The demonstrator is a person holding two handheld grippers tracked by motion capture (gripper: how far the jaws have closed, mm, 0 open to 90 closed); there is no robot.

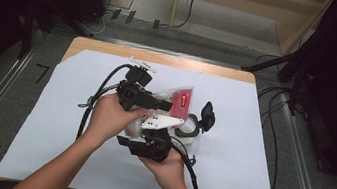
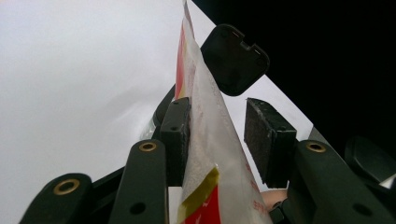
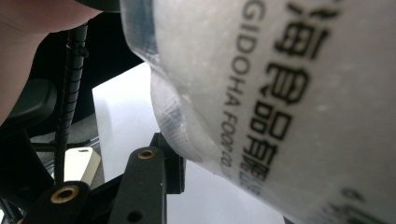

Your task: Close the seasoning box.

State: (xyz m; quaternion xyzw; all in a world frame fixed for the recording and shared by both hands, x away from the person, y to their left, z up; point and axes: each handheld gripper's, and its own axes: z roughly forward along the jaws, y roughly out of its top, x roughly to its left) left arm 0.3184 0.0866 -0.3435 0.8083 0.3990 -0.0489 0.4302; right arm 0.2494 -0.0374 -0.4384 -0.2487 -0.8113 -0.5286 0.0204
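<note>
High view: you hold the bag (image 1: 181,101) above the counter (image 1: 229,149) between both tools. The left tool (image 2: 217,135) stands open, one pad touching the bag; the right tool (image 1: 148,148), I cannot tell. The bag may slip down.

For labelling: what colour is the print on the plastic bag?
Black lettering on the translucent white plastic bag, clearest in the right gripper view.

- Two black handheld grippers: left gripper (image 1: 155,103), right gripper (image 1: 143,147).
- Ribbed black cables (image 1: 103,87) trailing from both.
- White drilled plate (image 1: 163,122) on top.
- Brass-ringed screw holes (image 2: 148,147) in matte black arms.
- Bare forearms, no sleeves.
</note>
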